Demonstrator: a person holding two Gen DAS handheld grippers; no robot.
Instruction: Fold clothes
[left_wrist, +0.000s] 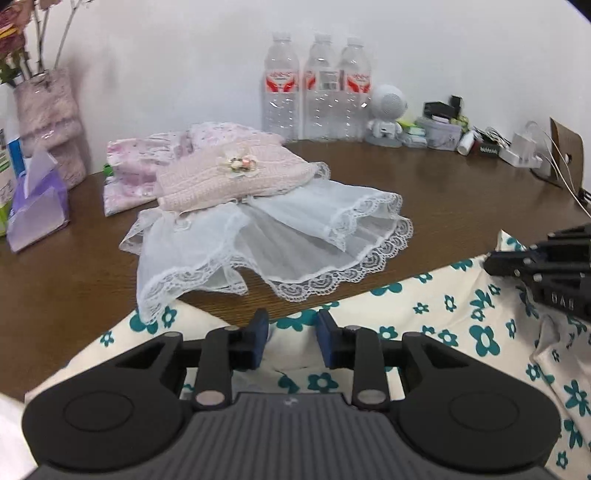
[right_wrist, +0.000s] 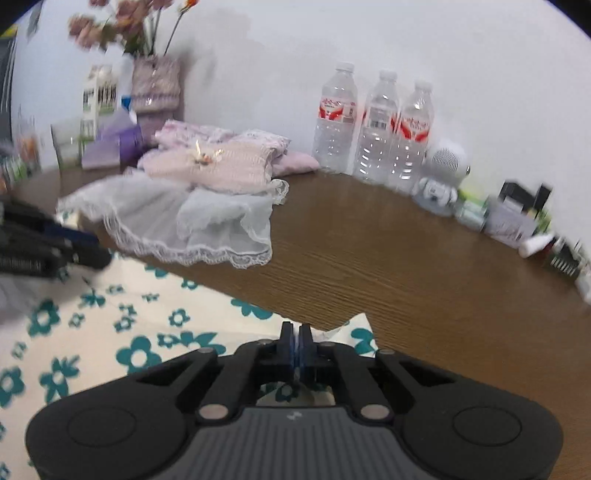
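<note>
Two wrist views over a brown table (left_wrist: 424, 177). A cream cloth (left_wrist: 424, 325) with teal flowers lies along the lower part of both frames.

Left gripper (left_wrist: 291, 334), lower centre of its view: jaws parted, nothing pressed between the pads; the cloth lies beneath and just ahead of them.

Right gripper (right_wrist: 295, 341), lower centre of its view: jaws clenched together over the cloth's pointed corner (right_wrist: 360, 325); whether fabric is pinched between the pads cannot be told.

Behind, at centre, a white lace dress (left_wrist: 266, 240) lies beside the cloth's far edge, with pink folded clothes (left_wrist: 229, 177) stacked on and behind it.

Risk: with only one side possibly held, lifting may let the cloth slip or fold askew. A sweep toward the upper frame could snag the lace hem or topple the bottles (left_wrist: 317, 92) at the wall.
</note>
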